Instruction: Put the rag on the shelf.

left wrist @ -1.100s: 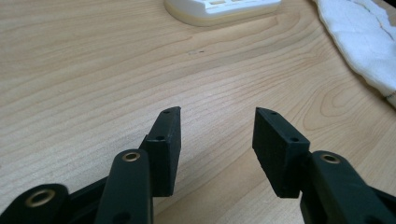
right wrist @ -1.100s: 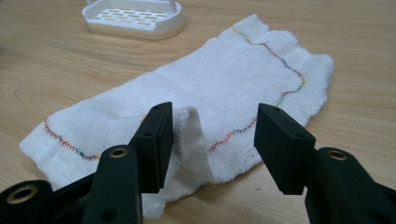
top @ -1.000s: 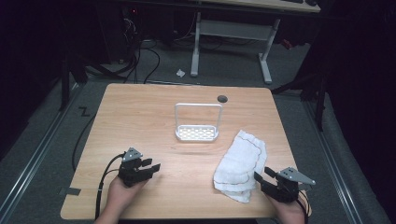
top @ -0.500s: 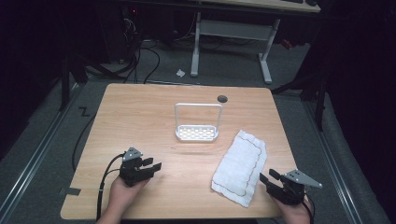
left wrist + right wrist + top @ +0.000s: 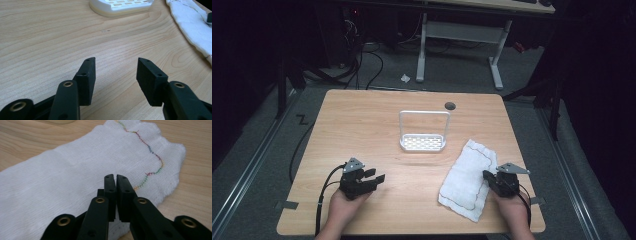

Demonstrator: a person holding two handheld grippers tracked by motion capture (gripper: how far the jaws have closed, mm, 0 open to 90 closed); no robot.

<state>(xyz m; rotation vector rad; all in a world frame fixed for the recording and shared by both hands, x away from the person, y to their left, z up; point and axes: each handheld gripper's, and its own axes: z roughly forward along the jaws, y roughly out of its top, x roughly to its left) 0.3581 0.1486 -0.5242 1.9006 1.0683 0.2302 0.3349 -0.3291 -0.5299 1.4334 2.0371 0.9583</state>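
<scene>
**Inspector A:** As far as these views allow, how far along is the work on the cloth?

**Inspector B:** Barely begun, in my judgement. The white woven cloth with multicoloured stitched hem (image 5: 464, 177) lies spread flat on the pale wooden table (image 5: 362, 120), just right of and nearer the person than the white perforated plastic tray with its wire frame (image 5: 423, 142). No fold or lift is evident, so any gathering or moving remains to be done.

**Inspector A:** And the grippers?

**Inspector B:** The right gripper (image 5: 488, 176) sits at the cloth's edge farthest from the tray. Its jaws have just been closing and now stand together. The left gripper (image 5: 379, 176), left of and nearer than the tray, has just been opening; it stands wide, with nothing between its jaws.

**Inspector A:** What does one view add?

**Inspector B:** The right gripper view places the met jaws over the cloth, by the hem, with no fabric visibly between them. From the high view I cannot tell that.
</scene>
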